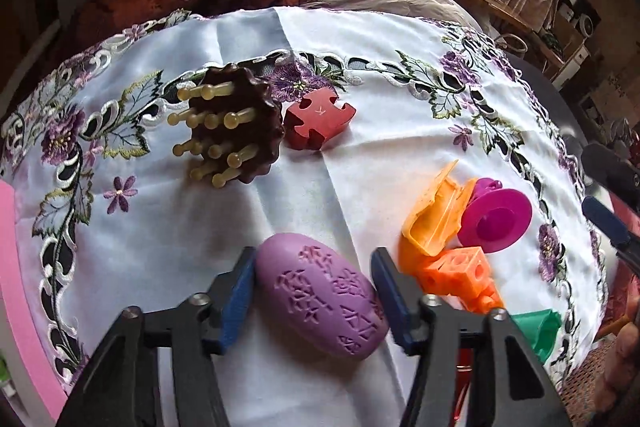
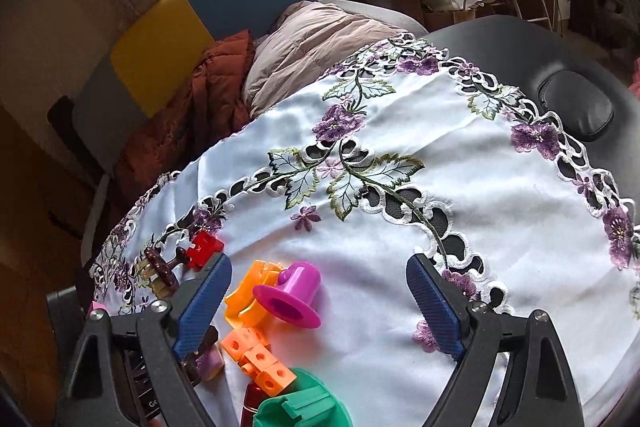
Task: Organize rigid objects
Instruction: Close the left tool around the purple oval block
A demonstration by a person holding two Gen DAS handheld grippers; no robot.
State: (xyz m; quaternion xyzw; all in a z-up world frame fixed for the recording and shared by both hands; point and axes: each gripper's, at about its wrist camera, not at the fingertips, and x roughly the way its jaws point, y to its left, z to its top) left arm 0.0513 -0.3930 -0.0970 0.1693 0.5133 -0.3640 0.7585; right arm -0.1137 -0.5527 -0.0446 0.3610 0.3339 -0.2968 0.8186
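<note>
Purple, matte and smooth-skinned: an oval stone-shaped piece point(image 1: 322, 301) with raised leaf-like relief on its upper face, lying low centre in the left wrist view on the white embroidered tablecloth point(image 1: 360, 155) that covers the table. It looks rigid and solid, likely light to moderate in weight; the rounded flanks could slip out of a pinch, so the hold belongs across the short width at mid-length, where the sides run nearest to parallel. Its long axis runs from upper left to lower right of that frame, the narrower end toward the upper left. The left gripper point(image 1: 316, 291) straddles it at about that spot: the left blue pad is touching or all but touching the flank, while the right pad stands just clear, so I judge the jaws half-closed around it and not yet clamped. The right gripper point(image 2: 320, 303) hangs wide apart and empty over bare cloth. Right of the stone sit an orange scoop-like piece point(image 1: 434, 217), a magenta flanged spool point(image 1: 494, 217) and orange linked cubes point(image 1: 460, 275); upper left, a brown peg-studded disc point(image 1: 236, 129) and a red cross block point(image 1: 318, 121).
</note>
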